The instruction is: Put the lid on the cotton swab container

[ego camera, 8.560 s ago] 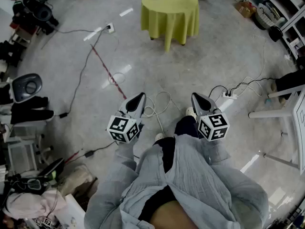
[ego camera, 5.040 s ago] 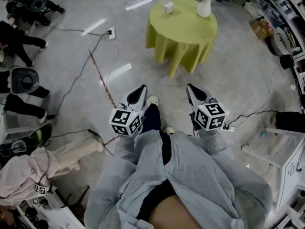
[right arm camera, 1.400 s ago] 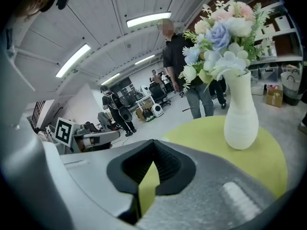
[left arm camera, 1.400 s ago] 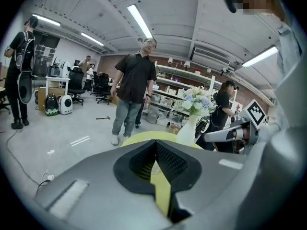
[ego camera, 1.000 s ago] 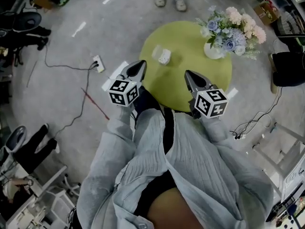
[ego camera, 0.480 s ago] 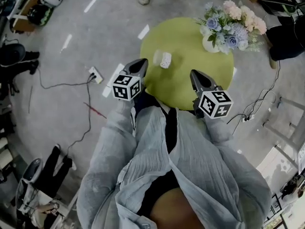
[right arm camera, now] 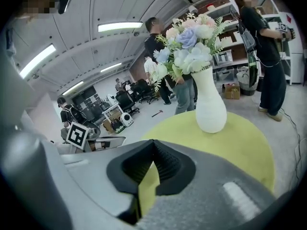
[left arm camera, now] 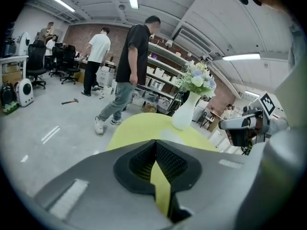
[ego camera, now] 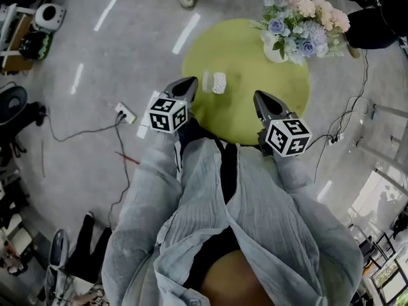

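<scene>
On the round table's yellow-green cloth (ego camera: 255, 101), near its left edge, stands the small clear cotton swab container (ego camera: 220, 83). A small white piece, probably the lid (ego camera: 206, 79), lies just left of it. My left gripper (ego camera: 189, 83) hangs shut and empty close to that piece, at the table's left rim. Over the table's near side, my right gripper (ego camera: 258, 97) is shut and empty too. In both gripper views the jaws meet at their tips (left arm camera: 155, 143) (right arm camera: 153, 143) and hide the container and lid.
A white vase (ego camera: 275, 52) (left arm camera: 184, 114) (right arm camera: 210, 104) of pastel flowers (ego camera: 305, 19) stands at the table's far right. People (left arm camera: 130, 75) walk beyond the table. A power strip (ego camera: 124, 113) and cables lie on the floor at left; shelving stands at right.
The person has walked up to the table, which has come from the far floor to just under the grippers. Both grippers stayed shut and empty.
</scene>
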A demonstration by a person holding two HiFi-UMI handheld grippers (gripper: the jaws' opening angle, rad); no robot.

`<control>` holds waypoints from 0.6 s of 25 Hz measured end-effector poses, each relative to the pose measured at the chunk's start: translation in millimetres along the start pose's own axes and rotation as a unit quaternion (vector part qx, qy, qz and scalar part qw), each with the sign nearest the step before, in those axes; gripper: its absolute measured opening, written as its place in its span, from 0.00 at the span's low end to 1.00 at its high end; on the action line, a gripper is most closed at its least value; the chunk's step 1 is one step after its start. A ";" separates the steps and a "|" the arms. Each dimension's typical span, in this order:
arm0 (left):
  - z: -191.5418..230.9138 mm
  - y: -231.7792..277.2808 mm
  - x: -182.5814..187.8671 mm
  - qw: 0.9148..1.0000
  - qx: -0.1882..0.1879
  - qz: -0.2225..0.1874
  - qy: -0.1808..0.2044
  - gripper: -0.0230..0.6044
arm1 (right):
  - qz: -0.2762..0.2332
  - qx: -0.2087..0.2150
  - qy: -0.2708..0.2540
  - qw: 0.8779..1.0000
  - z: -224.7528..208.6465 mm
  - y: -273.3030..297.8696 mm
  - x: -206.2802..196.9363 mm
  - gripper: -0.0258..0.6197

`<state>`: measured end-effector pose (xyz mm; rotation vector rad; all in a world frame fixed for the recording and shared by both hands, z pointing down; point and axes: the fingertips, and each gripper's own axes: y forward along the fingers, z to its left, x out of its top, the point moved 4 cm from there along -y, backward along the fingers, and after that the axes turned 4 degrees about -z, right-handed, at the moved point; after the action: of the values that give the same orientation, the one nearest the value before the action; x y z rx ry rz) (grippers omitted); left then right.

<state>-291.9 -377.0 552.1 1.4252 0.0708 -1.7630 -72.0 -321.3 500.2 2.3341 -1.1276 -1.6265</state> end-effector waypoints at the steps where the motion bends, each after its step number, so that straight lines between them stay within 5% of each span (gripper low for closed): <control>1: -1.3 0.7 -0.2 1.000 -0.004 0.001 -0.002 0.07 | 0.000 -0.002 0.000 1.000 -0.3 0.1 0.0 0.04; 15: -28.4 4.7 3.5 1.000 -0.014 0.016 0.015 0.07 | -0.002 0.020 -0.012 1.000 -11.7 -5.0 5.4 0.04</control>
<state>-266.9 -367.2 541.4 1.4256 0.0882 -1.7070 -58.7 -324.8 498.7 2.3494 -1.1709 -1.6529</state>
